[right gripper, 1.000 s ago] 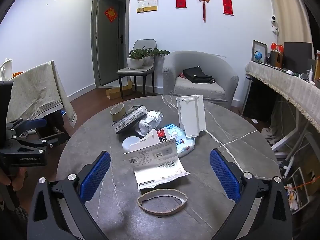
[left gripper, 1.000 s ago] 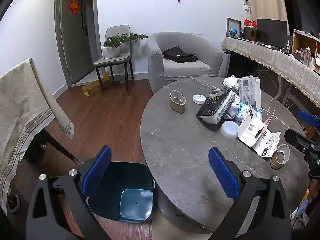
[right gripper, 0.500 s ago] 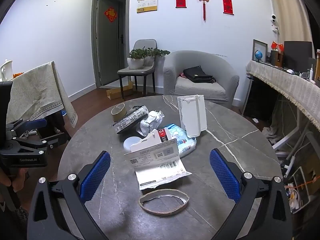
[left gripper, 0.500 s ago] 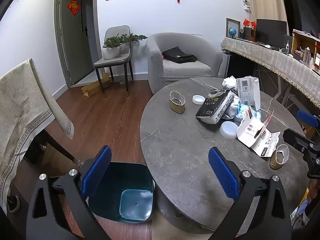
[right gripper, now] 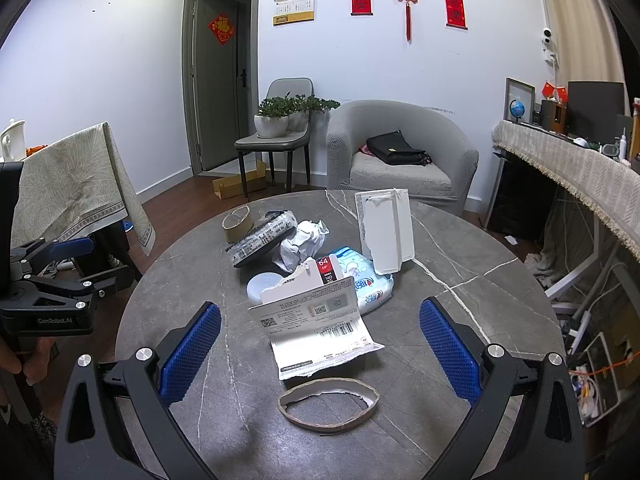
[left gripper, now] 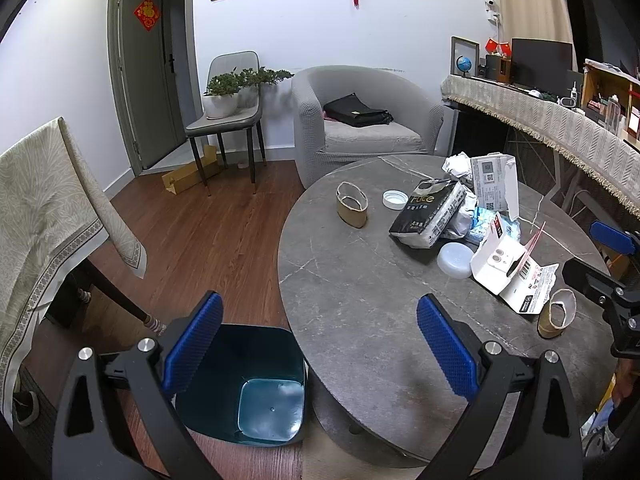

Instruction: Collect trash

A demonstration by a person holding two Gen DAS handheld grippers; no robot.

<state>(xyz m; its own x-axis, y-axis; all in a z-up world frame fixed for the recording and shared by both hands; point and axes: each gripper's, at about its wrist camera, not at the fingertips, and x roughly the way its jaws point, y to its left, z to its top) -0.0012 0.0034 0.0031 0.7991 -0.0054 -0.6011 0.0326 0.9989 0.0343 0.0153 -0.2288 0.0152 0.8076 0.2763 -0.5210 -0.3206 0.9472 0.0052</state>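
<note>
Nothing moved; cardboard ring (right gripper: 329,402) between spread right fingers (right gripper: 448,350).

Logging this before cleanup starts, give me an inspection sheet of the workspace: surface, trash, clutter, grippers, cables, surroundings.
Surface: round grey marble-look table, dry.
Job's things: flattened cardboard ring nearest the right gripper; torn white printed packaging; black tissue pack; crumpled white paper; teal bin on the floor, nothing seen inside.
Clutter: white bottle cap.
Grippers: left gripper and right gripper open, holding nothing.
Cables: white cords on the floor by the sideboard.
Surroundings: grey armchair, potted plant.
</note>
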